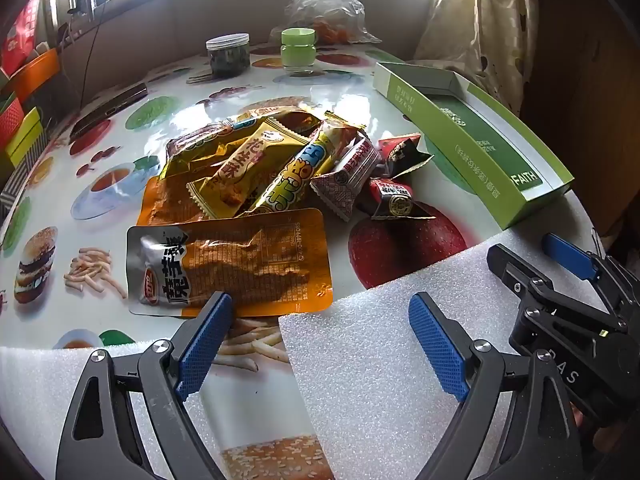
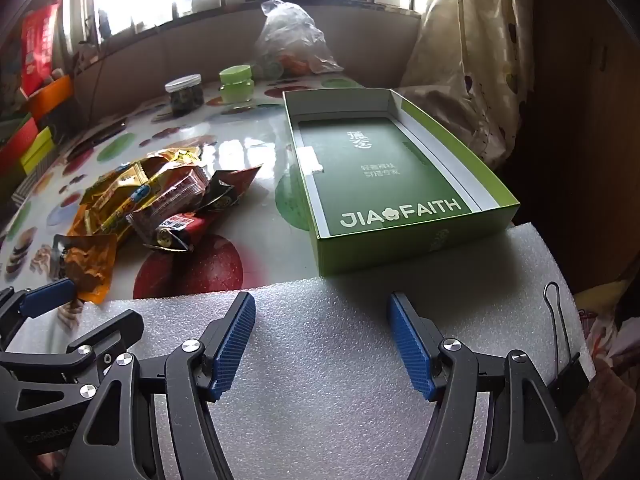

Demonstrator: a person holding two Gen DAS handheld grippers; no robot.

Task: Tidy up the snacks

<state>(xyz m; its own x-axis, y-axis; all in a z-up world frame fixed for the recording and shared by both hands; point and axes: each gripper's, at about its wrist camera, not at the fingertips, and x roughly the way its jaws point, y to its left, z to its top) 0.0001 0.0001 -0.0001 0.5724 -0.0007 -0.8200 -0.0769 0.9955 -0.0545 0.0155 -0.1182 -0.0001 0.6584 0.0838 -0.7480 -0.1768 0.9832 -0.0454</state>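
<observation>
A heap of wrapped snacks [image 1: 276,164] lies loose on the fruit-printed table [image 1: 168,80], just left of an open green box [image 2: 384,176] whose bottom is bare. Nearest the box are two small dark-and-red candies [image 1: 394,196]; toward the near edge of the heap, farthest from the box, an orange flat pouch [image 1: 236,264] lies apart from the rest.

The left gripper [image 1: 320,344] hangs tilted down at the near side of the heap, jaws wide apart and empty, one blue pad [image 1: 204,344] overlapping the orange pouch's near edge in the view (whether it touches cannot be told). The right gripper [image 2: 322,344] hovers in front of the box over a white foam sheet [image 2: 320,420], jaws likewise apart with nothing between them.

Nothing appears sorted yet, so the step in hand is likely a first pick. The orange pouch looks the easiest start: it lies flat and single, so the left jaws would do best to straddle one edge and lift it clear before carrying it rightward to the box. Foil wrappers tend to slip and crumple, so a firm hold on a sealed seam seems wiser. Beyond the heap, away from the box, stand two jars [image 1: 228,56] and a plastic bag [image 1: 324,4].
</observation>
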